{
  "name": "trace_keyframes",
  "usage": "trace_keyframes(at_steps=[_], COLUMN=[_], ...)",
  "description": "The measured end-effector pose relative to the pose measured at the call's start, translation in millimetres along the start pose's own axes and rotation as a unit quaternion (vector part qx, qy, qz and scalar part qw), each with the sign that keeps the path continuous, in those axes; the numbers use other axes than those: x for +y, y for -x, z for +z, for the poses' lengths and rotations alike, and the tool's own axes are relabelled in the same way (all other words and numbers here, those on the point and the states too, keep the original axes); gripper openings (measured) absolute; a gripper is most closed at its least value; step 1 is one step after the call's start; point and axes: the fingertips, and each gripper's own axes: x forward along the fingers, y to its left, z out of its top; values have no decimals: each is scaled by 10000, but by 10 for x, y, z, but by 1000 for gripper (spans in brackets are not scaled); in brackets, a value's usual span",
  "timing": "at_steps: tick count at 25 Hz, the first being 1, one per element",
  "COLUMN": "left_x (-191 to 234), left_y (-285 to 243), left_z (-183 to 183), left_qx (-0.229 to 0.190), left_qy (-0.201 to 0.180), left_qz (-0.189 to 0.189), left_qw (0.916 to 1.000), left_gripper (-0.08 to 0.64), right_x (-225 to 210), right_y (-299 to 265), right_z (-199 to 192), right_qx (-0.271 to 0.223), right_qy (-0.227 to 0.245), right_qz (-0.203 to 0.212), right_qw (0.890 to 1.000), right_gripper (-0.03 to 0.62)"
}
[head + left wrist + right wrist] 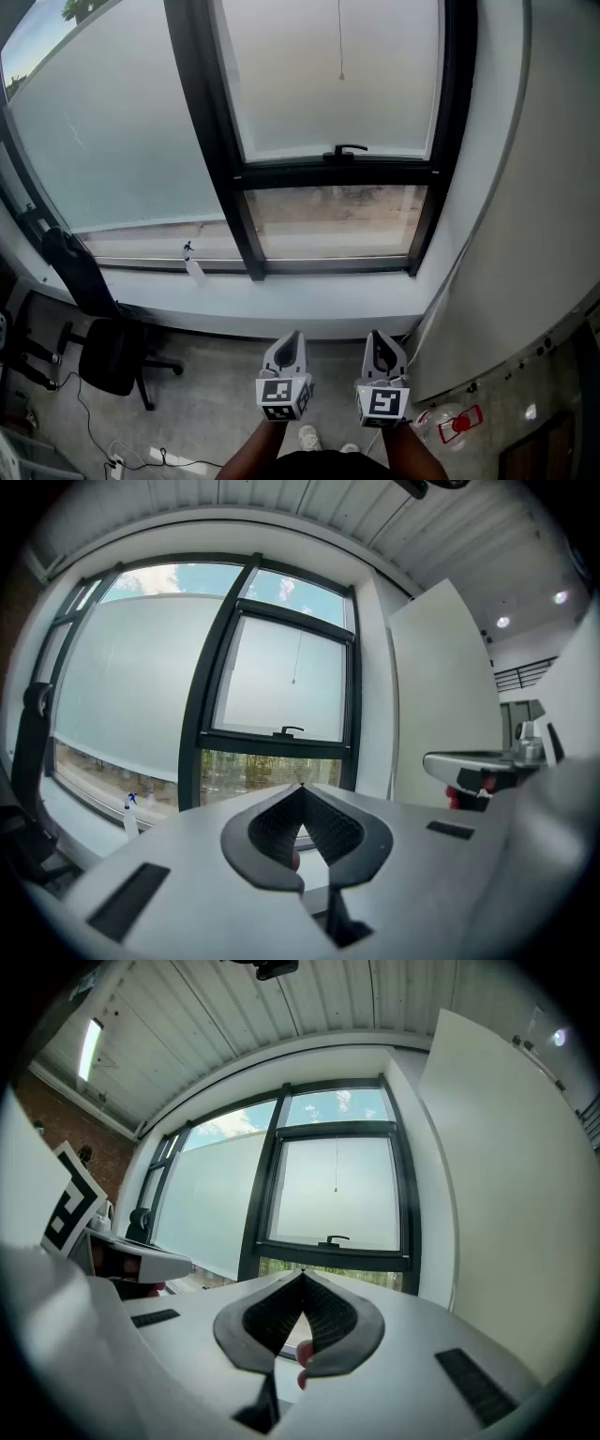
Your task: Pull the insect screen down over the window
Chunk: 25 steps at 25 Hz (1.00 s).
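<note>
Left hand-held gripper (292, 339) and right hand-held gripper (378, 339) pinch ribbed black pads (274, 829) together, empty, facing the dark-framed window (337, 174).

Cut off at the top edge: the cord (340, 42) and the window (211, 122). Too small to make out, left of centre: a bottle (193, 266) on the sill (309, 300). Blurred, lower right: a red-marked container (452, 424).

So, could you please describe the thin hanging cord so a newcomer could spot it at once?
Find the dark-framed window and take its narrower right-hand pane, with the black handle on its lower bar. The cord hangs down the middle of that pane and ends in a small bead above the handle; it alone hangs there.
</note>
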Motion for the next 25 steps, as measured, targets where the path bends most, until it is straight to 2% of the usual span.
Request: trace_keyframes(at_steps=[3, 9, 14, 25], left_x=[-7, -89, -145, -75], left_y=[-12, -73, -122, -149], left_z=[-24, -34, -34, 39], left_qx=[69, 120, 97, 37], left_qy=[-129, -218, -266, -270], left_qz=[-12, -92, -183, -122], left_qw=[9999, 9996, 9994, 9996], left_gripper=[0, 0, -2, 0], right_x=[-32, -53, -82, -47], right_y=[10, -32, -35, -137], right_z=[-168, -106, -196, -189], right_qx=[97, -45, 52, 79], right_qy=[-17, 108, 48, 58], right_qz=[-34, -22, -17, 5], right_qw=[9999, 9999, 10000, 10000], right_gripper=[3, 3, 3, 3])
